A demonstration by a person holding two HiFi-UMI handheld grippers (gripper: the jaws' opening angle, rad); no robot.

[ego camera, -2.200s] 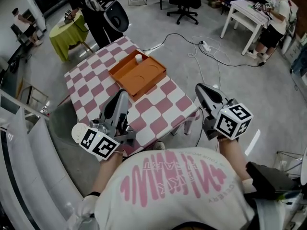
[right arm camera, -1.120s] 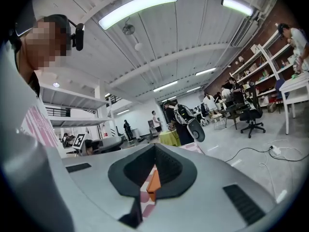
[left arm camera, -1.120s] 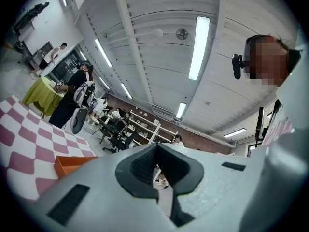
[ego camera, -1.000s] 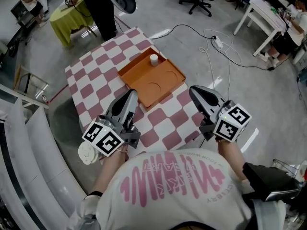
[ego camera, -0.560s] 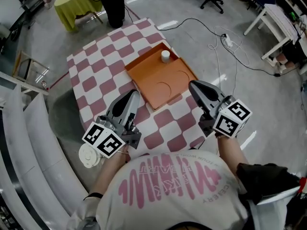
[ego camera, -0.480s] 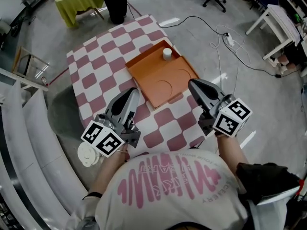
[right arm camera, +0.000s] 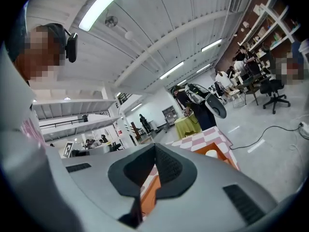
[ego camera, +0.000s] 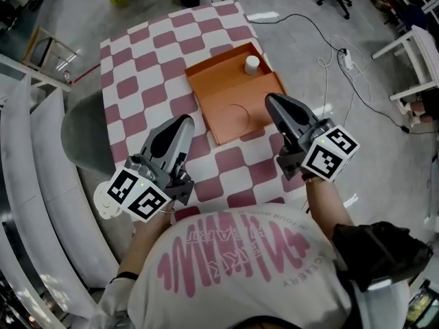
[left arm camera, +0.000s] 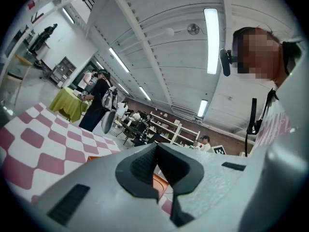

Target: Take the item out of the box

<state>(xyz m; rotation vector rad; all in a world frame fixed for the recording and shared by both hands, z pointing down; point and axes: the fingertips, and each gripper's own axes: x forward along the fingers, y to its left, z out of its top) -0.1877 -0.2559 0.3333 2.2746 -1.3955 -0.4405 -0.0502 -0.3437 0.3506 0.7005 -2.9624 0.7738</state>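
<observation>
Box (ego camera: 226, 105) at table (ego camera: 137, 94) right edge — cup (ego camera: 252, 64) in far corner

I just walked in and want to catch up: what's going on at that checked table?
A person stands at the pink-and-white checked table with a handheld tool in each hand. The left tool and the right tool are both shut and empty, and both point toward the shallow orange cardboard box. A small white cylindrical container stands in the box's far corner, not yet touched. The right tool hovers by the box's near edge.
</observation>
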